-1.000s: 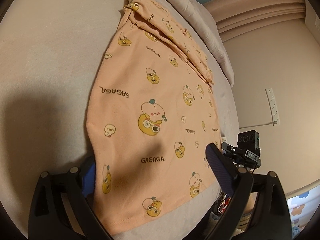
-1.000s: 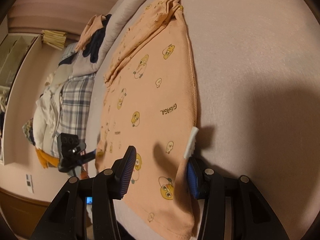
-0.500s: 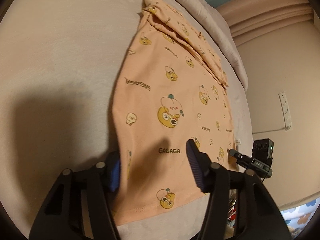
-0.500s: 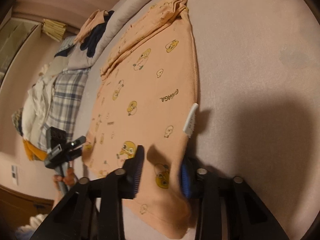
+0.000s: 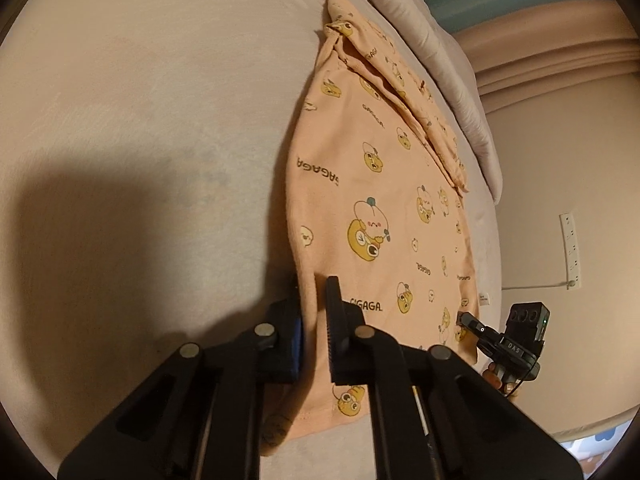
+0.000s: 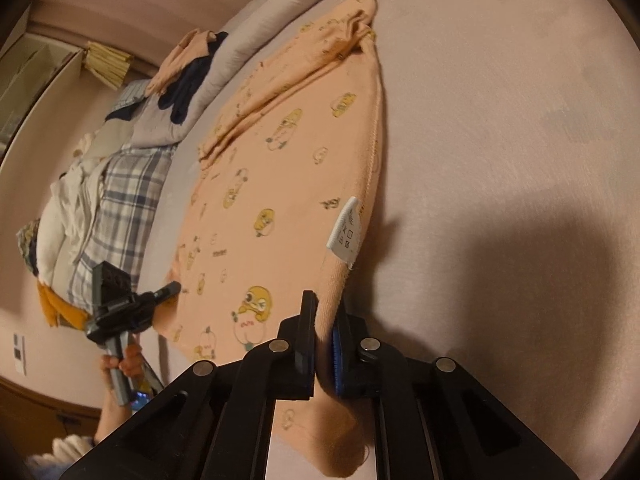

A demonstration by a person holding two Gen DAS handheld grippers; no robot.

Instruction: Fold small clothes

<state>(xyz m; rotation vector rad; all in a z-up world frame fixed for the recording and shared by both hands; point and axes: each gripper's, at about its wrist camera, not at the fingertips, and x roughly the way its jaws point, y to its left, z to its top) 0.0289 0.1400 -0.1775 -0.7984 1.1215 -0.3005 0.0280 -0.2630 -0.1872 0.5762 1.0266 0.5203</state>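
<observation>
— Garment first: where is the peach shirt (image 5: 384, 216) lying?

— Flat on the pale bed sheet (image 5: 152, 128), printed with yellow cartoon figures and the word GAGAGA. Its far end is bunched into folds close to the grey bolster (image 5: 452, 80) that runs along the far edge of the bed. In the right wrist view the same shirt (image 6: 288, 184) shows a white care label (image 6: 345, 229) standing up at its right-hand edge.

— And the grippers?

— The left gripper (image 5: 314, 332) is pinched tight on the shirt's near left edge; cloth passes between its two black fingers (image 5: 335, 320) and drapes below them. The right gripper (image 6: 324, 340) is likewise clamped on the near right edge, just below the care label, with a fold of fabric squeezed between its pads and hanging beneath.

— Can each one see the other?

— Yes. In the left wrist view the other gripper appears at the near right corner of the shirt, and in the right wrist view the other one sits at the near left corner, with a person's hand (image 6: 122, 364) around its handle.

— What lies beyond the shirt?

— To the left in the right wrist view, a plaid cloth (image 6: 120, 204), white laundry (image 6: 68, 216) and a dark garment (image 6: 192, 84) are heaped near the bolster. A white power strip (image 5: 571, 250) is on the wall at right in the left wrist view.
</observation>
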